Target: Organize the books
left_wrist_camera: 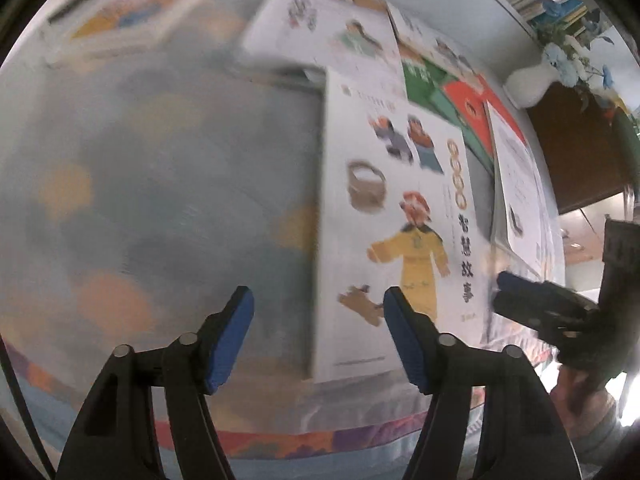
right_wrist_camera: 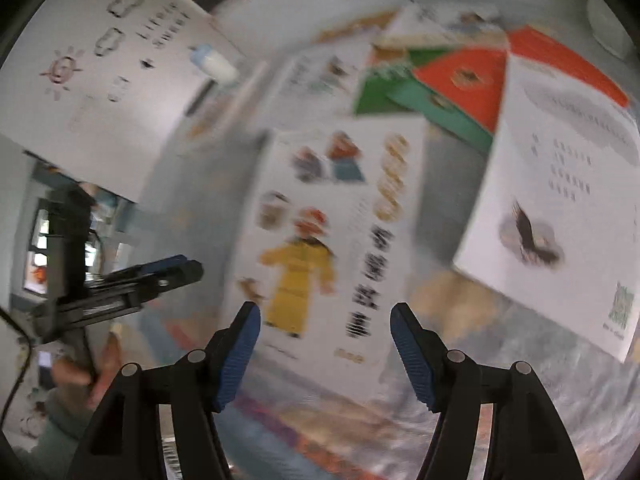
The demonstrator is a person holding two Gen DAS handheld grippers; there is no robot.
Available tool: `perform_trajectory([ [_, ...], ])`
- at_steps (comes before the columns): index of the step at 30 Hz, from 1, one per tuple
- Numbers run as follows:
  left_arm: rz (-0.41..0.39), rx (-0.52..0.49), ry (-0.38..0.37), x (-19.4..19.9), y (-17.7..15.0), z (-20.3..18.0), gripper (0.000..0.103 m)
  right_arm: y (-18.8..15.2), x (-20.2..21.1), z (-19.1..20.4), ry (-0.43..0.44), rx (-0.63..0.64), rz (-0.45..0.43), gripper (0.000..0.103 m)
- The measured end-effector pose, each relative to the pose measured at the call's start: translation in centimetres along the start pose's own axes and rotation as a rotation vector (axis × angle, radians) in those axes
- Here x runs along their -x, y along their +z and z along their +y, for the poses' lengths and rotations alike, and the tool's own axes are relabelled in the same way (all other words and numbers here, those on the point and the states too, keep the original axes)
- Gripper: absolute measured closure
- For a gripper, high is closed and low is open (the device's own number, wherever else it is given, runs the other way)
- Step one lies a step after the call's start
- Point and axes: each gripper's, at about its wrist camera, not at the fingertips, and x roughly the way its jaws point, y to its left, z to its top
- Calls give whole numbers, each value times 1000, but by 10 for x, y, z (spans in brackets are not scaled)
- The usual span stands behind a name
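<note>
table: covered in a blue-grey cloth (left_wrist_camera: 168,184) with orange blotches and a clear plastic sheet, carrying all the books
white book: big white cover (left_wrist_camera: 396,216) with a yellow-robed figure, a basket and black characters, lying flat mid-table, lower edge near the table's front
eagle book: white back cover (right_wrist_camera: 560,216) with an eagle drawing and a green code square, sitting just right of the white book, overlapping the red one
far books: red book (right_wrist_camera: 468,80) and green book (right_wrist_camera: 384,92) fanning out behind, another white book (left_wrist_camera: 320,32) beyond, all blurring
vase: white, with blue flowers (left_wrist_camera: 528,82), standing at the far right corner
left gripper: (left_wrist_camera: 318,336) hanging released over cloth and the white book's left edge, nothing between the blue pads
right gripper: (right_wrist_camera: 326,344) hanging released over the white book's lower part, pads not pressing anything
obstruction: nothing lying on top of the white book
</note>
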Motion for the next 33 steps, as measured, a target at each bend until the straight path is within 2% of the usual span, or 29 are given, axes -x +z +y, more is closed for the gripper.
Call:
perform_trajectory([
  [1, 17, 14, -29, -8, 0, -1, 46, -3, -1, -4, -34, 8, 5, 58],
  [2, 24, 17, -45, -11, 0, 0, 47, -6, -8, -6, -69, 13, 17, 72],
  [3, 15, 7, -42, -13, -1, -3, 47, -9, -11, -9, -90, 7, 27, 76],
  [5, 5, -6, -58, -10, -6, -8, 48, -12, -15, -13, -97, -16, 34, 76],
  [9, -20, 38, -137, -1, -10, -4, 51, -15, -15, -13, -77, 4, 20, 75],
  [10, -41, 53, -180, 8, -10, -2, 51, -14, -15, -16, -76, -1, 18, 75],
  [12, -105, 89, -346, 34, -12, -1, 51, -17, -11, -23, -44, -23, 13, 75],
  [14, -140, 98, -432, 47, -13, -3, 51, -18, -8, -31, 0, -52, 15, 75],
  [15, -144, 98, -441, 46, -12, -4, 51, -17, -8, -36, 20, -66, 16, 75],
  [17, -125, 103, -382, 31, -13, -5, 52, -17, -7, -39, 37, -75, 18, 75],
  [19, -81, 118, -333, 8, -16, -5, 60, -17, -6, -40, 38, -66, 20, 75],
  [21, -36, 155, -375, -13, -21, -4, 72, -17, -8, -37, 35, -60, 17, 75],
  [25, -41, 165, -319, -27, -25, -10, 86, -19, -6, -38, 37, -52, 13, 75],
  [27, -44, 213, -370, -29, -19, -8, 89, -19, -4, -41, 50, -61, 21, 75],
  [28, -52, 243, -426, -26, -16, -6, 90, -19, -4, -44, 65, -77, 33, 75],
  [31, -75, 298, -563, -12, -5, 1, 90, -22, 3, -64, 169, -183, 84, 71],
  [33, -71, 323, -610, -9, -1, 5, 90, -29, 8, -82, 260, -267, 82, 59],
])
